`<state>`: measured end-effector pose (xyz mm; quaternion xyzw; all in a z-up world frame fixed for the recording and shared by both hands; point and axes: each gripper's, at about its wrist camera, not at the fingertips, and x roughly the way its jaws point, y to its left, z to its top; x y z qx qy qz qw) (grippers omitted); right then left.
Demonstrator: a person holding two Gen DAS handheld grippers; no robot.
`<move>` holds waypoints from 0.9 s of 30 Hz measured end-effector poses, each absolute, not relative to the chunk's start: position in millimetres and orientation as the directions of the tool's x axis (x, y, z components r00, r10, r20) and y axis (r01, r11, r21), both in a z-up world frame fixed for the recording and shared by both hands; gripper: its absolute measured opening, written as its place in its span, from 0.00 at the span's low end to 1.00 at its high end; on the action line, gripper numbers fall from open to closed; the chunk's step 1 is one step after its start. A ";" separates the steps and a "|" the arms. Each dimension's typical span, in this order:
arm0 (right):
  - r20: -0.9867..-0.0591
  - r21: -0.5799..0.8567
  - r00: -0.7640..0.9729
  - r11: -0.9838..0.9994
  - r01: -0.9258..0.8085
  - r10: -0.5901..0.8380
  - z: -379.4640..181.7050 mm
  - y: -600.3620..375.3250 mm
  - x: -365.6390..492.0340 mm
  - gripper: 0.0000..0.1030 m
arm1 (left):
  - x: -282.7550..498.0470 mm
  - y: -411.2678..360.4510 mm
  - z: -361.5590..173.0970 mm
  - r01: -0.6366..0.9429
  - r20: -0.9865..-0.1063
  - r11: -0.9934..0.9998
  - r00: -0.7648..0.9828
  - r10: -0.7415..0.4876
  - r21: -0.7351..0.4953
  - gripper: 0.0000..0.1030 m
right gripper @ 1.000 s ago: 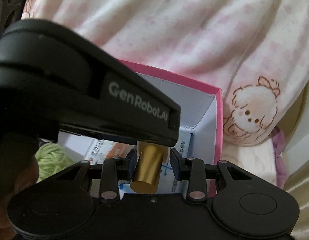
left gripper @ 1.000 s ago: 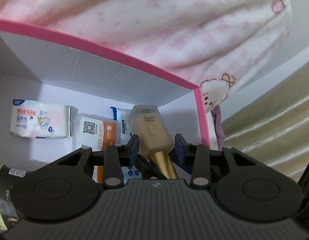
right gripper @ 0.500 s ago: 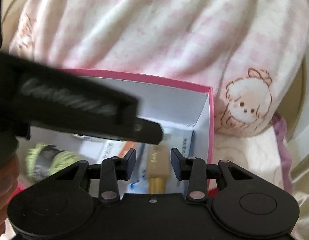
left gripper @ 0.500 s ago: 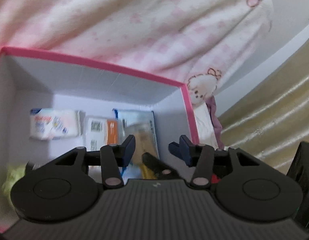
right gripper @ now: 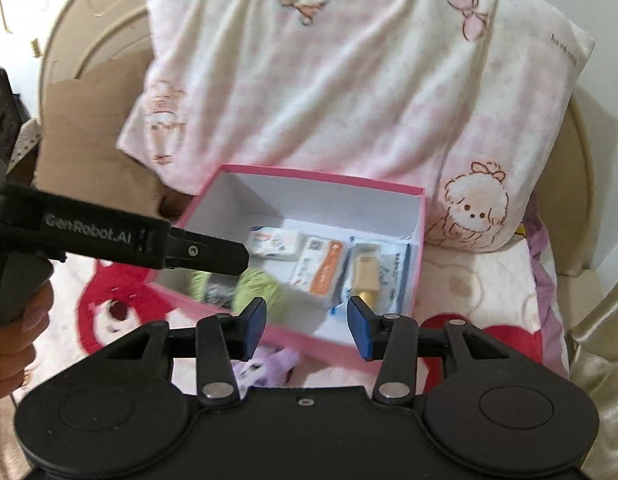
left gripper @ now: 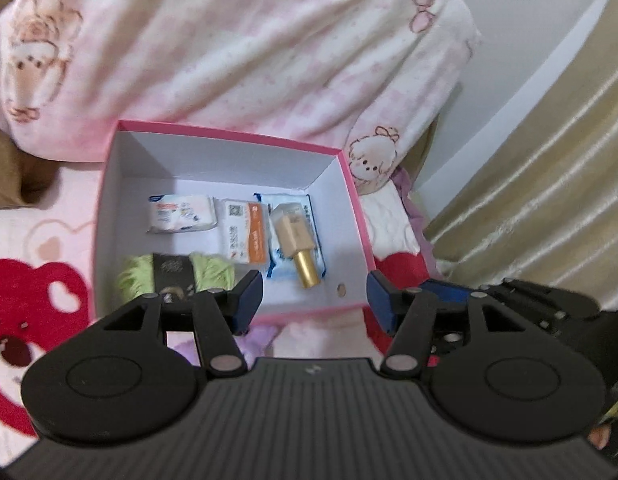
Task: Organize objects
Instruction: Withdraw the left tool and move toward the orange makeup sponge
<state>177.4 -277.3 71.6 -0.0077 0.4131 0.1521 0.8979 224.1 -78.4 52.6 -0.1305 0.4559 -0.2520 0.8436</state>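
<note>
Left wrist view: the left gripper [left gripper: 315, 300] hangs above the near edge of the pink box [left gripper: 359, 220], its jaws opening with nothing between them. A second ago those jaws pinched the bottle [left gripper: 295, 236] just over the box floor; now the bottle lies free inside, at the right end of the box, on the blue-and-white packet [left gripper: 315, 240], gold cap toward the near wall. Much more of the box shows than before, since the camera has pulled back and up. Left of the bottle sits an orange-and-white packet [left gripper: 247, 236], then a tissue pack [left gripper: 181, 214] farther left, with green yarn [left gripper: 207, 270] near the front wall.

Right wrist view: the right gripper [right gripper: 307, 326] is likewise empty, its jaws opening, whereas earlier they closed on the bottle's gold cap. The bottle [right gripper: 365, 270] now lies well beyond its fingertips. The left gripper's body [right gripper: 205, 254] reaches in from the left, held by a hand [right gripper: 13, 344], over the box's left side. The box rests on a blanket [right gripper: 469, 284], with a pillow [right gripper: 349, 92] propped behind it.
</note>
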 end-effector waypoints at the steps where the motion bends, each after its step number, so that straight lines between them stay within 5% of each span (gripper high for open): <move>1: -0.740 0.119 0.612 0.949 -0.291 0.280 77.8 -275.9 168.6 0.48 | 215.7 -75.1 56.8 0.314 -0.708 0.842 0.457 -0.539 -0.438 0.55; 13: -0.711 0.125 0.603 0.909 -0.398 0.362 110.2 -254.6 81.2 0.57 | 127.9 -37.3 82.1 0.403 -0.753 0.857 0.440 -0.489 -0.321 0.59; 27: -0.694 0.196 0.572 0.879 -0.435 0.438 31.1 -236.5 53.0 0.69 | 113.0 -25.2 9.5 0.446 -0.761 0.827 0.384 -0.523 -0.343 0.65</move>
